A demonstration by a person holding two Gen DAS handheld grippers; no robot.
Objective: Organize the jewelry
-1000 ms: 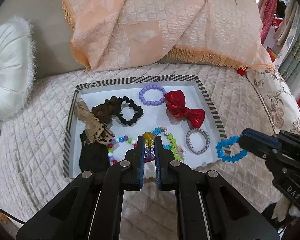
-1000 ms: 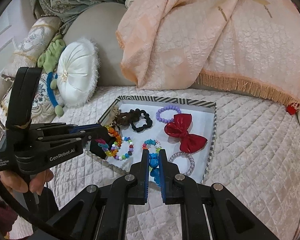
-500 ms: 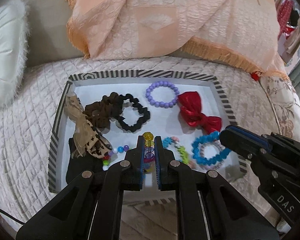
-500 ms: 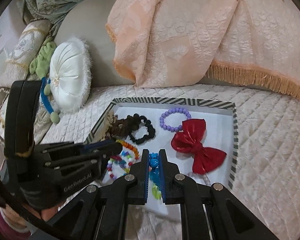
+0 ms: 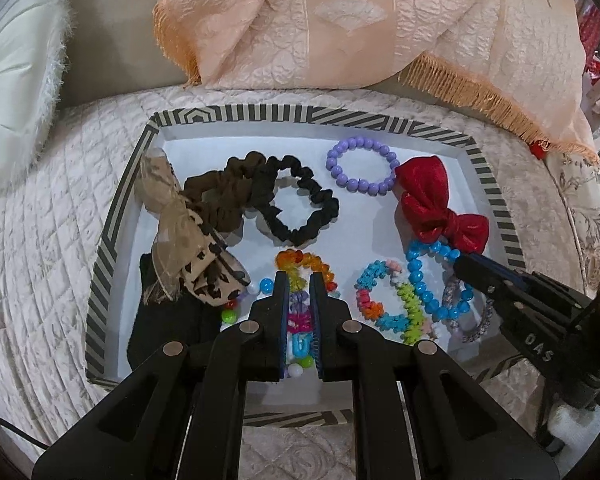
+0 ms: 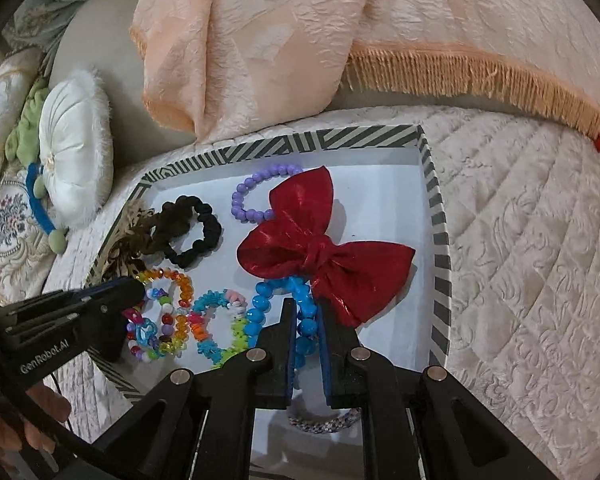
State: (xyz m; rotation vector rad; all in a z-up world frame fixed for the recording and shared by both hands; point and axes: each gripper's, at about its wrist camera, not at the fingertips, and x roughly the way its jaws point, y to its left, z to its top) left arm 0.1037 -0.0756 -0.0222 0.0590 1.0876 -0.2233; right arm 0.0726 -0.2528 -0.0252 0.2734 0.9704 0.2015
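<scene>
A striped-rimmed tray (image 5: 300,114) with a white floor lies on the quilted seat. My left gripper (image 5: 299,280) is low over its near side with a rainbow bead bracelet (image 5: 308,260) between the pads; the jaws are opening, and the beads still fill the gap. My right gripper (image 6: 304,306) is shut on a blue bead bracelet (image 6: 260,300), which rests below the red bow (image 6: 324,252) and over a silver bracelet (image 5: 480,324). The left wrist view shows the right gripper (image 5: 460,266) at the right. The right wrist view shows the left gripper (image 6: 136,286) at the left.
Also in the tray are a purple bead bracelet (image 5: 360,184), black scrunchie (image 5: 312,204), brown scrunchie (image 5: 220,196), leopard bow (image 5: 192,256) and coloured coil bracelet (image 5: 380,308). A fringed peach throw (image 5: 340,20) hangs behind, with a white round cushion (image 5: 12,60) at the left.
Both grippers have come down and forward over the tray. The blue bracelet moved from beyond the tray's right rim to inside it; the rainbow bracelet now lies low among the other beads.
</scene>
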